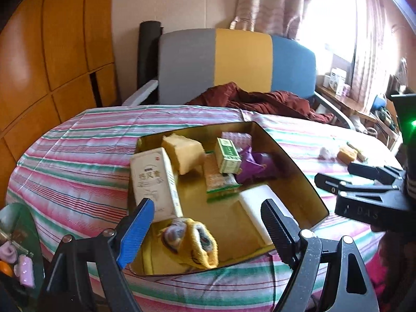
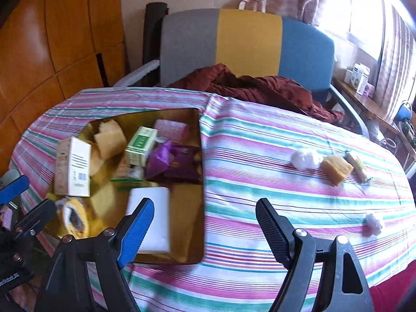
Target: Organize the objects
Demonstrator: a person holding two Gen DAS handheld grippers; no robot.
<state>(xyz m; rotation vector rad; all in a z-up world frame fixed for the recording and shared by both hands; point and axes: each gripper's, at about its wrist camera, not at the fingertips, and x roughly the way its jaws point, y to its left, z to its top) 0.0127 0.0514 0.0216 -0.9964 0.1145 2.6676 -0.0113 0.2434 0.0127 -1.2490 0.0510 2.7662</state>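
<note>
A gold tray (image 1: 299, 166) (image 2: 192, 234) lies on the striped tablecloth and holds several items: a white box (image 1: 153, 182) (image 2: 74, 167), a green box (image 1: 227, 154) (image 2: 140, 145), yellow sponges (image 1: 183, 153), a purple wrapper (image 1: 256, 165) (image 2: 169, 163), a white block (image 1: 262, 208) (image 2: 153, 215) and a yellow sock (image 1: 195, 244) (image 2: 74, 215). My left gripper (image 1: 208, 226) is open over the tray's near edge, above the sock. My right gripper (image 2: 205, 223) is open and empty over the tray's right edge. A cotton ball (image 2: 305, 158), a yellow sponge (image 2: 336, 169) and a wrapped bar (image 2: 357, 165) lie on the cloth at the right.
A small white ball (image 2: 373, 223) lies near the table's right edge. A grey, yellow and blue chair (image 2: 247, 46) with a maroon cloth (image 2: 260, 88) stands behind the table. A wooden wardrobe (image 1: 52, 52) is at the left, a cluttered shelf (image 2: 364, 88) at the right.
</note>
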